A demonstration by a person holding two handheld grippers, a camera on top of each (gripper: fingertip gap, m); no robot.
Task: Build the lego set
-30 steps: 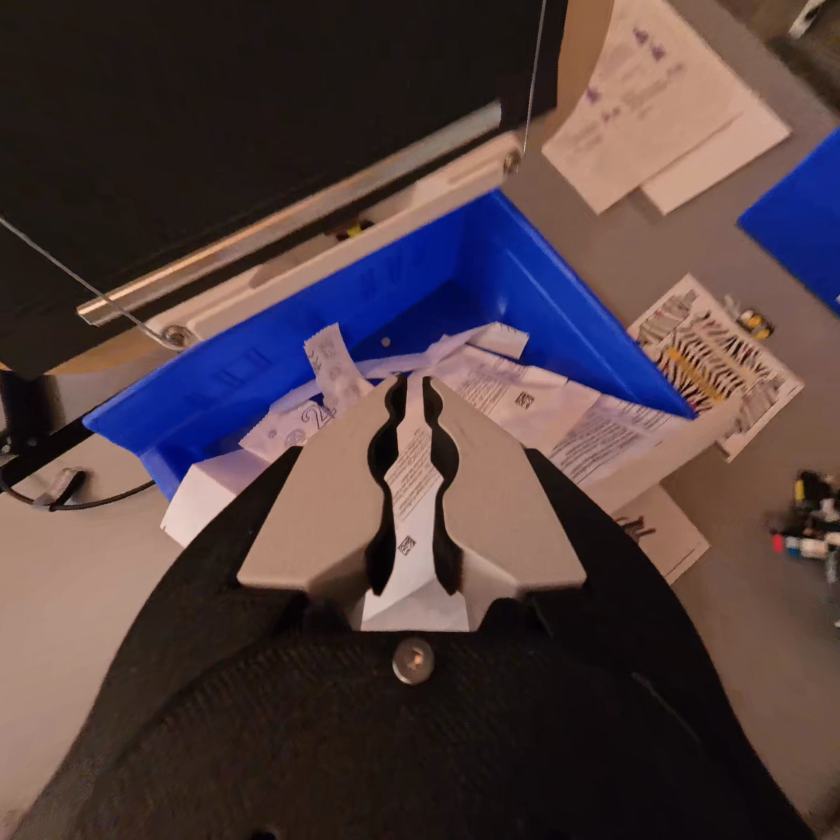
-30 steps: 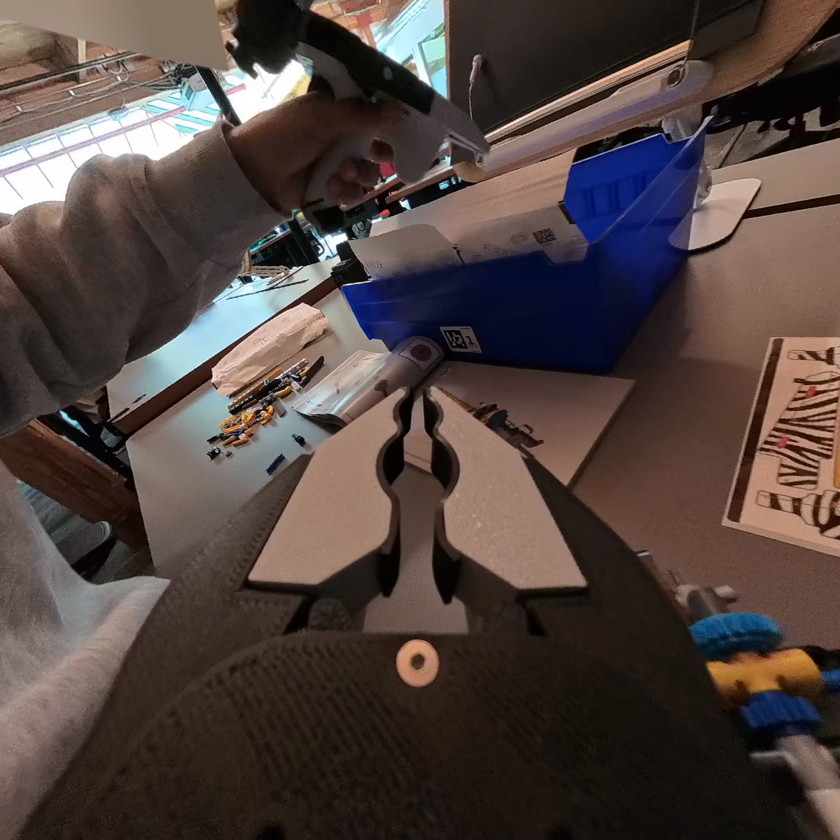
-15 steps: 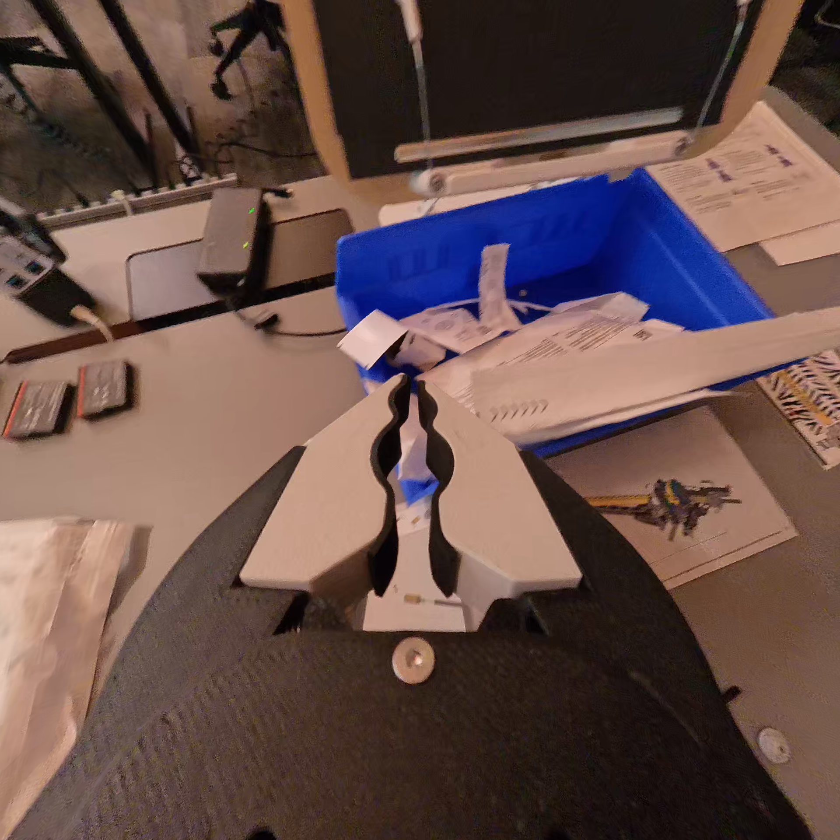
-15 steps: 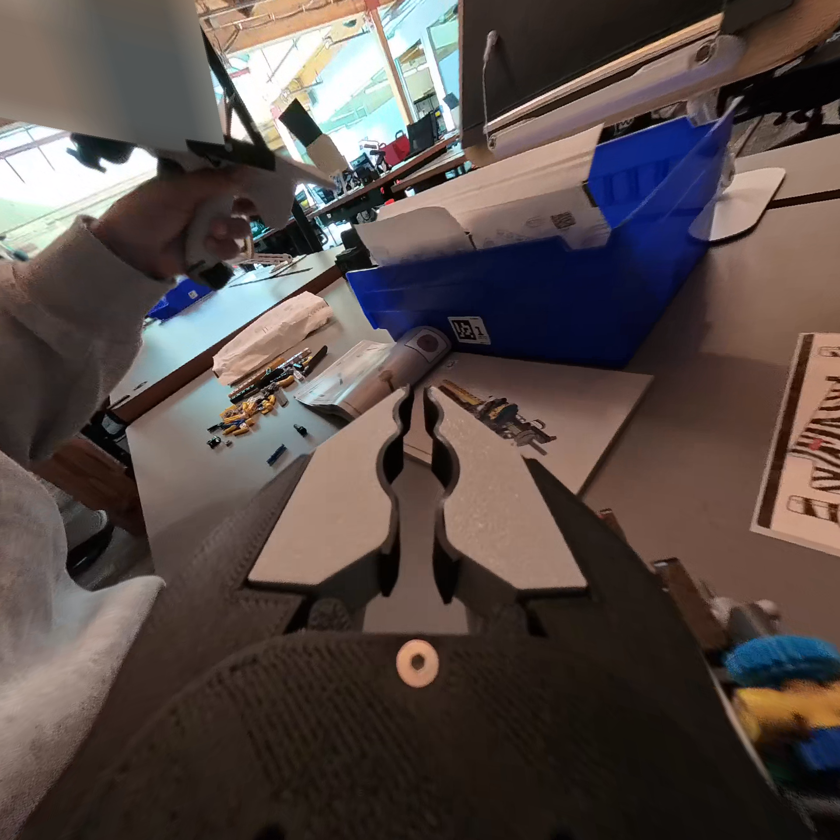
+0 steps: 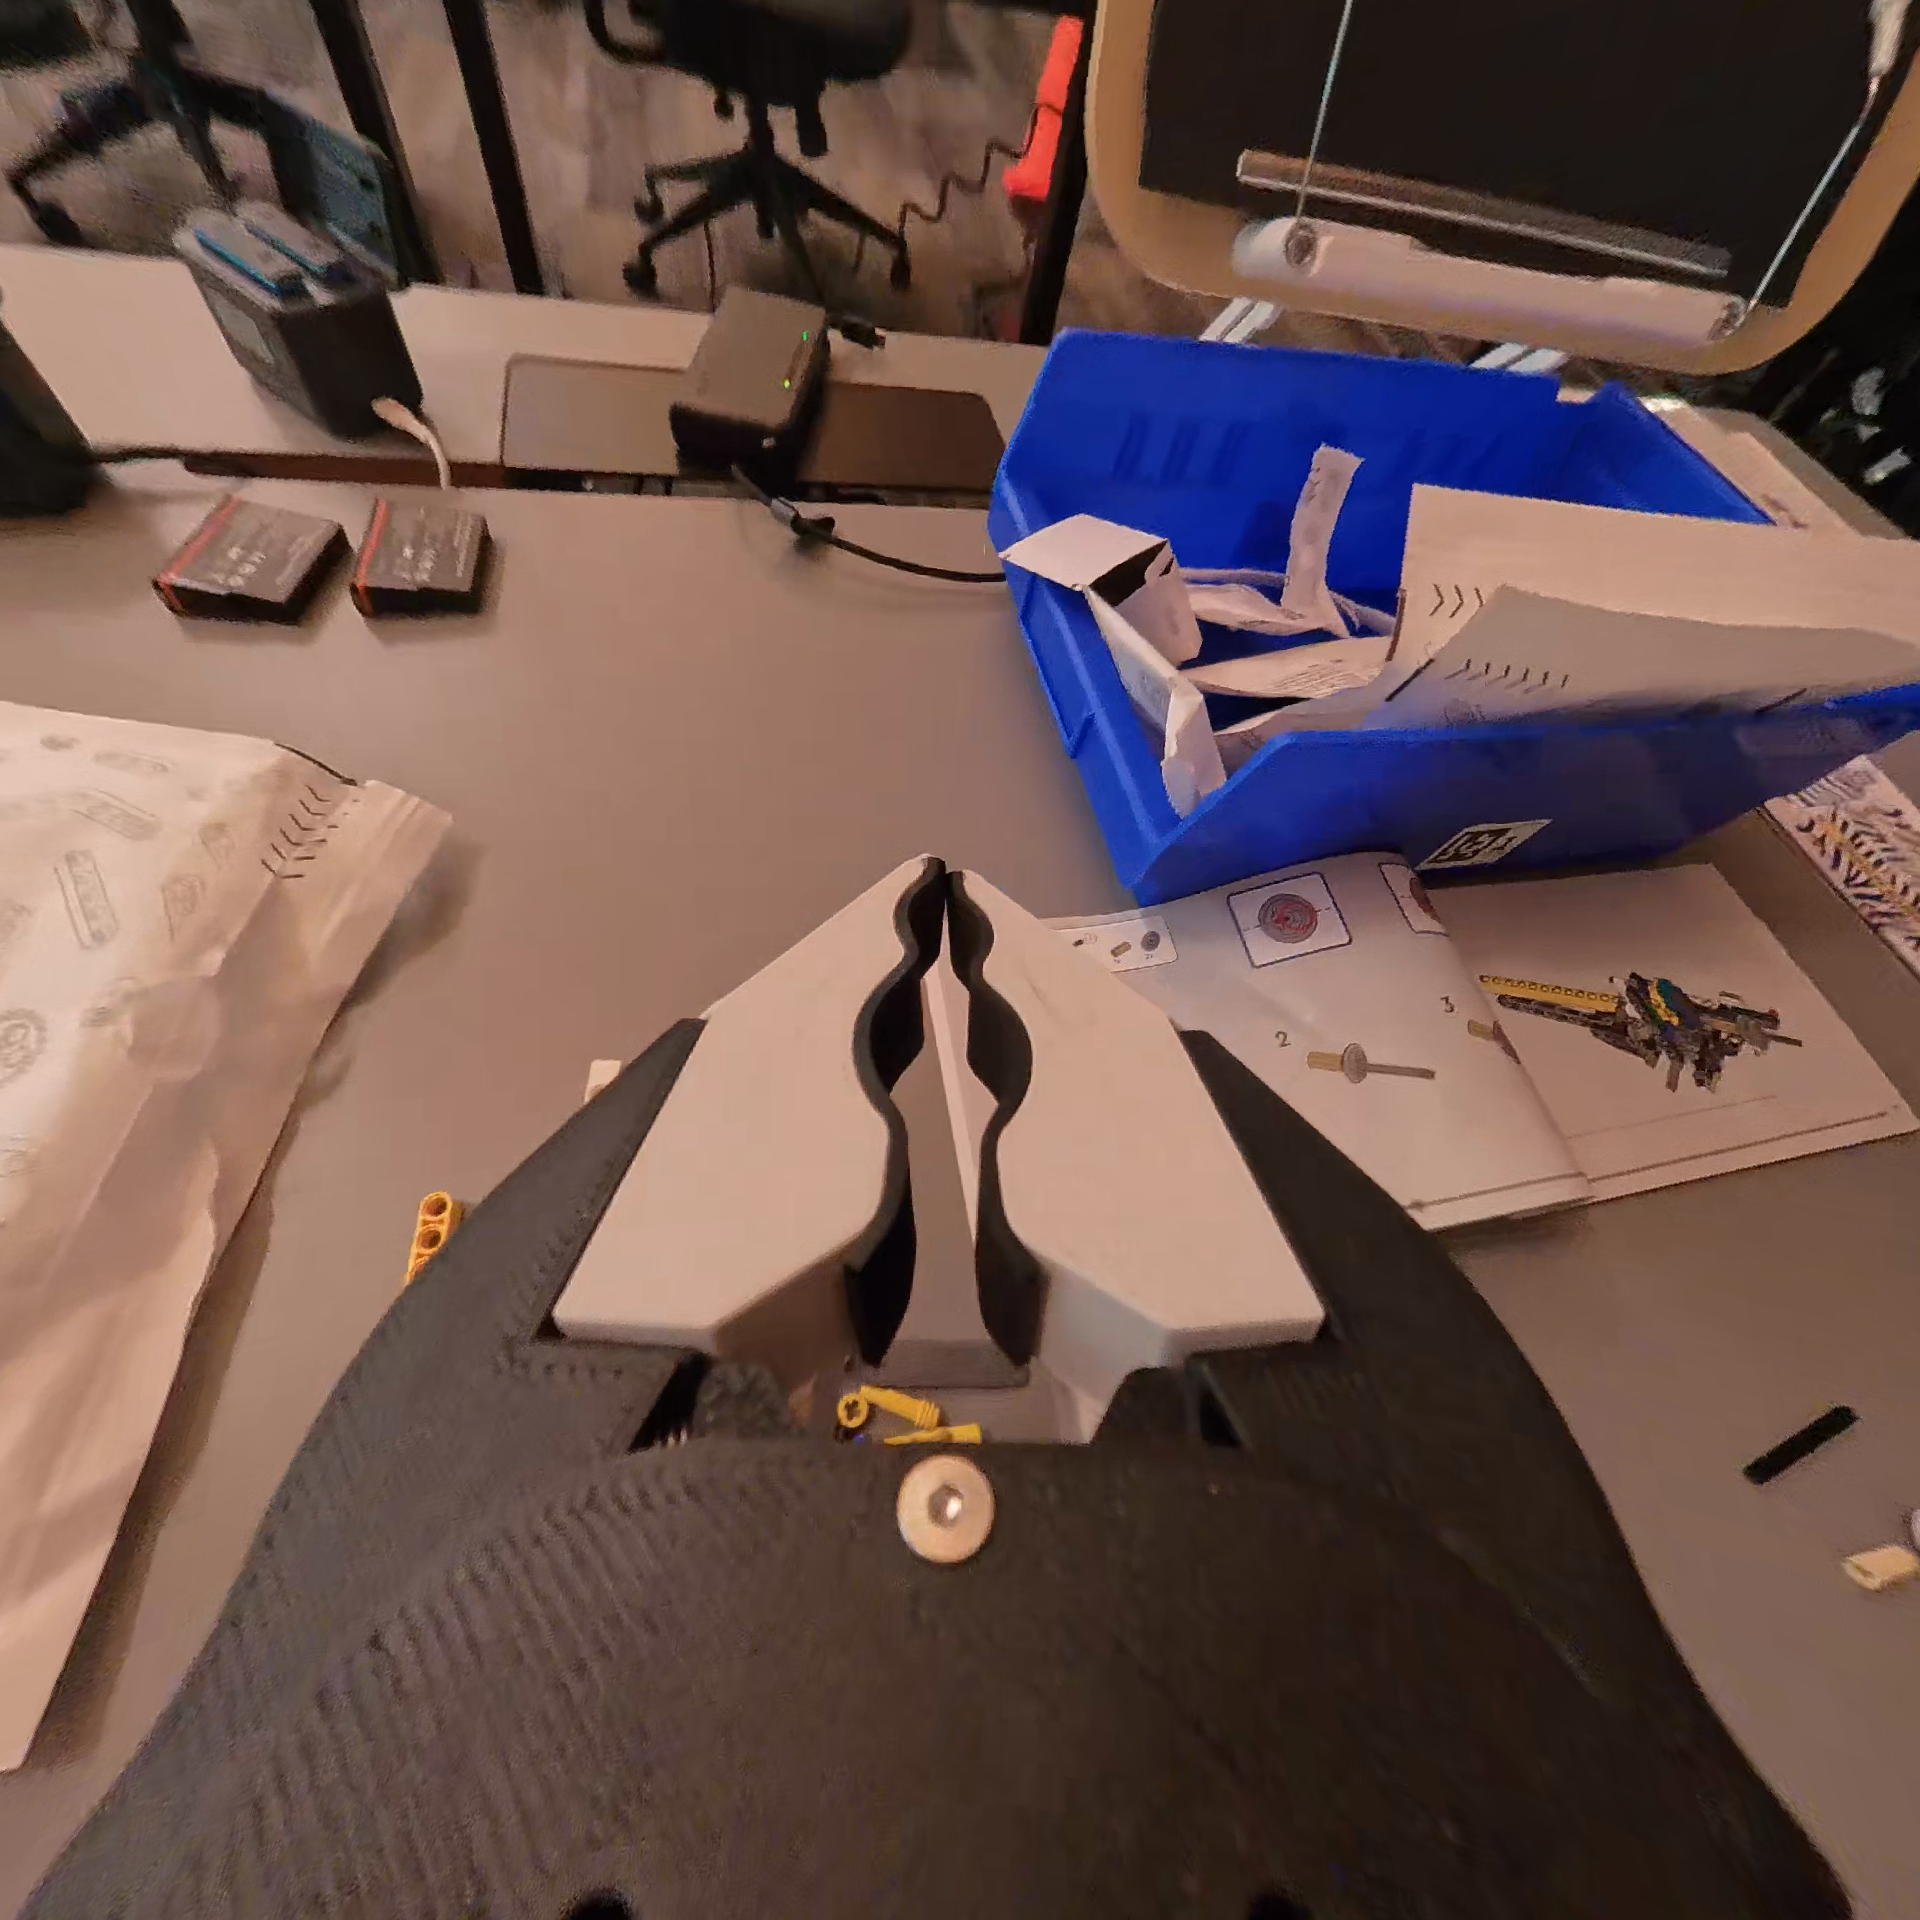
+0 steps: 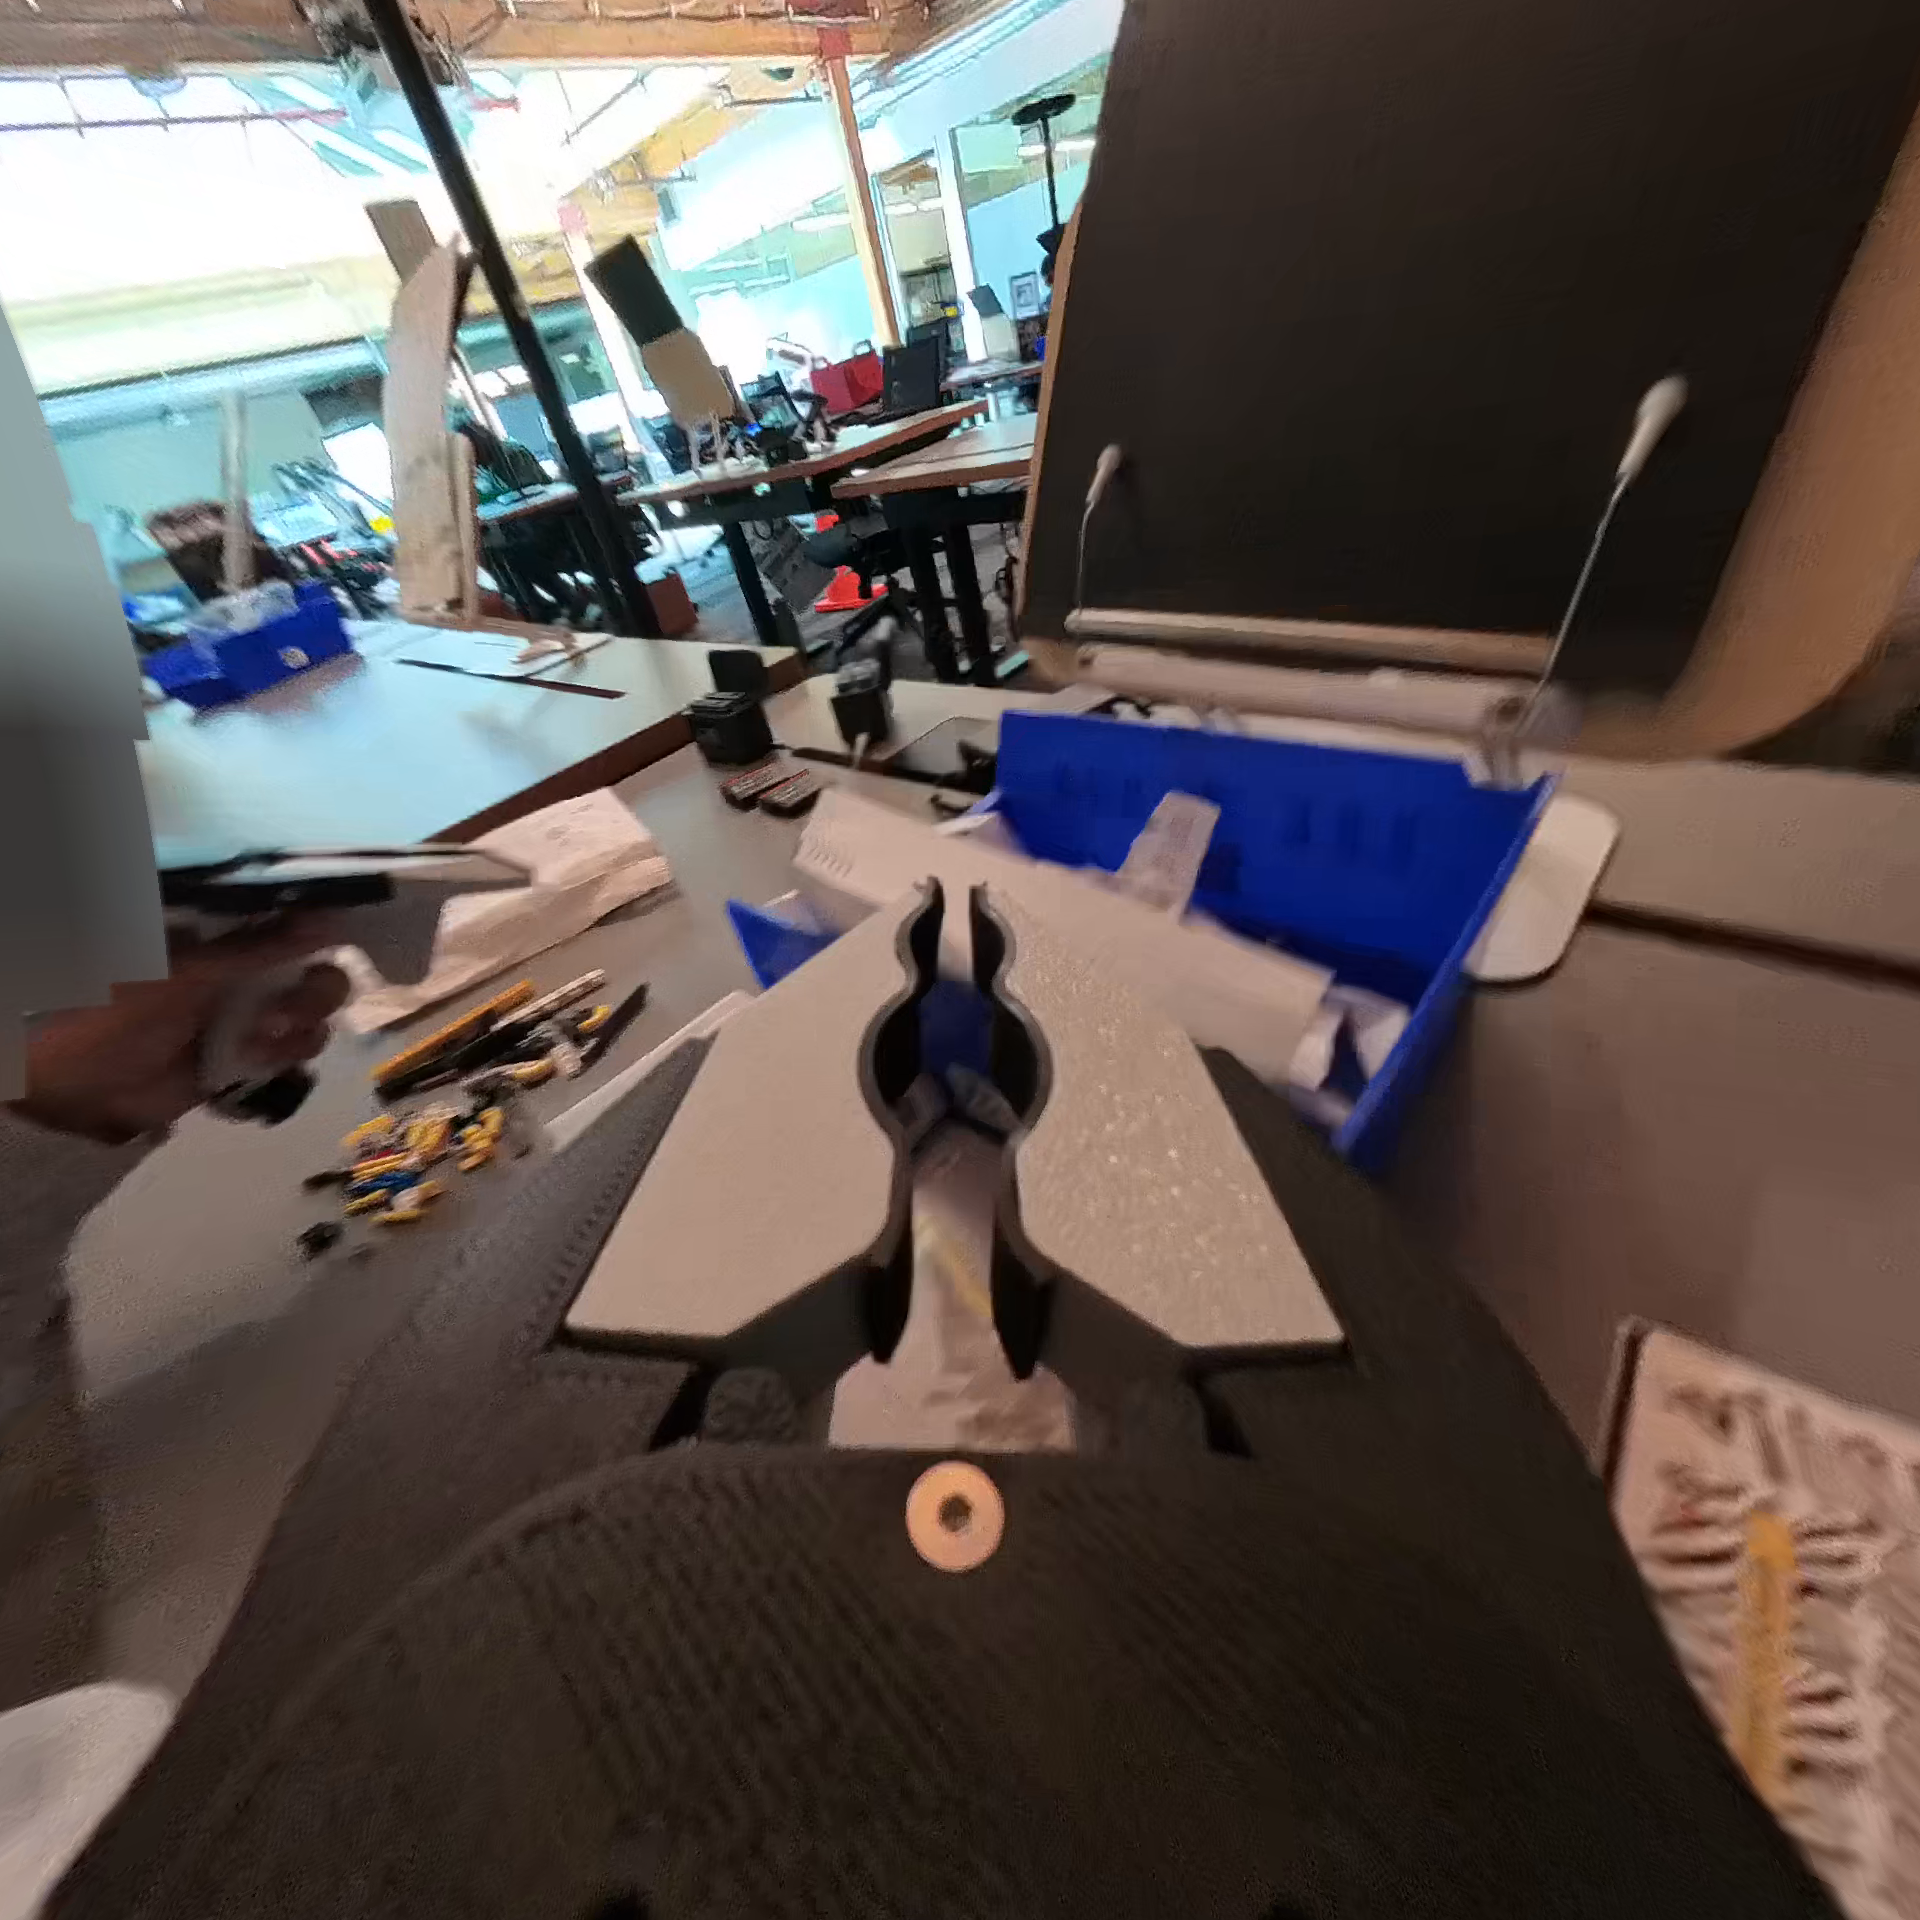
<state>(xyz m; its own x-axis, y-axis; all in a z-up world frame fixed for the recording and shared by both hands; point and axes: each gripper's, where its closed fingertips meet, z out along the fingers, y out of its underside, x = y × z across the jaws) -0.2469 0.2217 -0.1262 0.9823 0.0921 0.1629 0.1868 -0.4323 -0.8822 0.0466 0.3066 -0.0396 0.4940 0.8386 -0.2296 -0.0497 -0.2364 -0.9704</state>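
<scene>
My left gripper is shut and empty, low over the grey table, just left of the open instruction booklet. Two yellow pegs lie under its base, and a yellow beam lies at its left. My right gripper is shut with nothing in it and points at the blue bin. That view is blurred. A pile of loose lego pieces lies to its left, with the hand-held left gripper above the pile.
The blue bin, full of torn paper bags, stands behind the booklet. A white paper bag lies at the left. A black axle and a tan piece lie at the right. A zebra-patterned sheet lies near the right gripper.
My left gripper has drawn back from over the bin and come down over the table by the booklet. My right gripper has risen and turned toward the bin.
</scene>
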